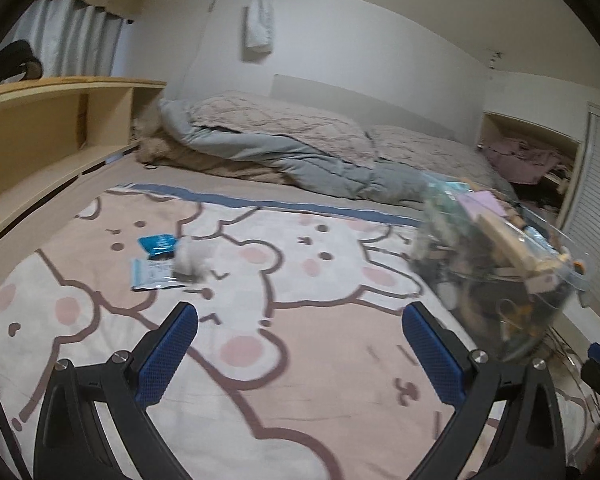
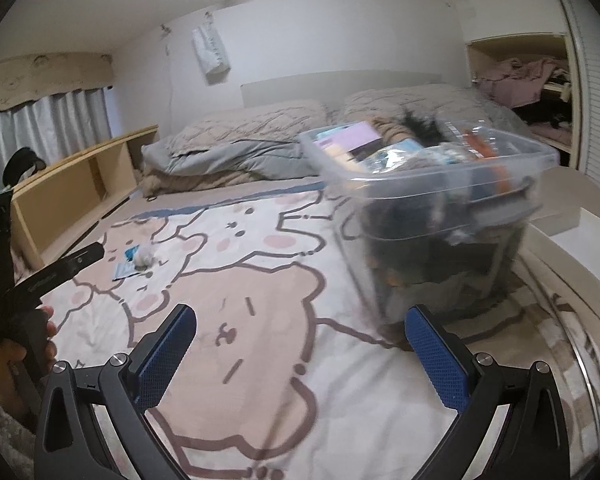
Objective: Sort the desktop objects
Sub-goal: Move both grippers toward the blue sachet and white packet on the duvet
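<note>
— So, where are we in the sorting?

— Near the end, I'd judge. The clear bin [image 2: 432, 208] stands on the bed's bear blanket [image 2: 260, 320], packed full. Well apart from it lie three stragglers: a teal packet [image 1: 158, 243], a pale blue packet [image 1: 154, 274] and a grey fluffy wad [image 1: 190, 262] touching both.

— And the tongs?

— Left tongs [image 1: 300, 360] spread wide, holding nothing, pointed at the blanket with the stragglers ahead to the left. Right tongs [image 2: 300, 360] spread and empty too, just beside the bin's near corner.

— Next move?

— Probably the left reaches forward and pinches the wad first; it's soft, so a full squeeze.
</note>
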A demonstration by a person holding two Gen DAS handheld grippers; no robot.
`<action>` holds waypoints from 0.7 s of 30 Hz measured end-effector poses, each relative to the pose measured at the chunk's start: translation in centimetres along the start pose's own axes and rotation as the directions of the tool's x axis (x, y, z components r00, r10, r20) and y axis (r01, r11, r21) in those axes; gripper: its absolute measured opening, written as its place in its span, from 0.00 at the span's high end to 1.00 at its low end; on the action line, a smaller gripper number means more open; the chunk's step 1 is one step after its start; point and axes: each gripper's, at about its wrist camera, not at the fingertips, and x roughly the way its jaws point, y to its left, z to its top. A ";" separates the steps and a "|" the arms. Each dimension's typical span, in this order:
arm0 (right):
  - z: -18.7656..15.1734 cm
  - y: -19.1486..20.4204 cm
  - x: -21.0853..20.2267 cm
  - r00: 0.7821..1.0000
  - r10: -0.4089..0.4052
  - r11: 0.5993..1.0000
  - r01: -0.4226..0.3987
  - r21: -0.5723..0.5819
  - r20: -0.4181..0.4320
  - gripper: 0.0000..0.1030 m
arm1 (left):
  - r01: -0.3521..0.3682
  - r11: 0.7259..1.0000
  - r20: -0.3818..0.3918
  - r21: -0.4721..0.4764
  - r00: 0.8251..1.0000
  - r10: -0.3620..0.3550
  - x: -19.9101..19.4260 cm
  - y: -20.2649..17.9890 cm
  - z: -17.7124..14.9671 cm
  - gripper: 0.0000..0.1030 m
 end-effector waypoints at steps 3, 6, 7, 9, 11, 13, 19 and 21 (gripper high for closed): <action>0.1 1.1 1.4 0.999 0.027 1.000 -0.027 -0.016 -0.022 0.00 | -0.037 0.999 0.000 -0.014 0.999 0.037 0.9 1.6 0.3 0.00; 0.3 2.6 3.1 0.997 0.069 0.997 -0.071 -0.035 -0.040 0.00 | -0.070 0.997 0.000 -0.035 0.998 0.070 1.8 3.4 0.7 0.00; 0.4 3.1 3.7 0.996 0.082 0.996 -0.084 -0.043 -0.046 0.00 | -0.081 0.995 -0.002 -0.050 0.997 0.081 2.1 4.2 0.9 0.00; 0.8 4.2 4.9 0.992 0.110 0.992 -0.113 -0.058 -0.059 0.00 | -0.095 0.993 -0.004 -0.076 0.995 0.095 2.6 5.5 1.1 0.00; 1.4 5.5 6.4 0.987 0.145 0.986 -0.150 -0.071 -0.074 0.00 | -0.118 0.988 -0.008 -0.095 0.993 0.117 3.1 6.9 1.2 0.00; 2.3 7.1 8.1 0.979 0.182 0.979 -0.189 -0.080 -0.086 0.00 | -0.141 0.984 -0.018 -0.106 0.990 0.140 3.7 8.3 1.3 0.00; 4.3 11.4 12.5 0.953 0.273 0.955 -0.285 -0.082 -0.132 0.00 | -0.193 0.969 -0.052 -0.151 0.981 0.187 5.7 12.2 1.4 0.02; 4.6 13.0 14.4 0.943 0.293 0.948 -0.308 -0.081 -0.159 0.00 | -0.215 0.965 -0.058 -0.149 0.976 0.208 6.4 13.2 1.2 0.03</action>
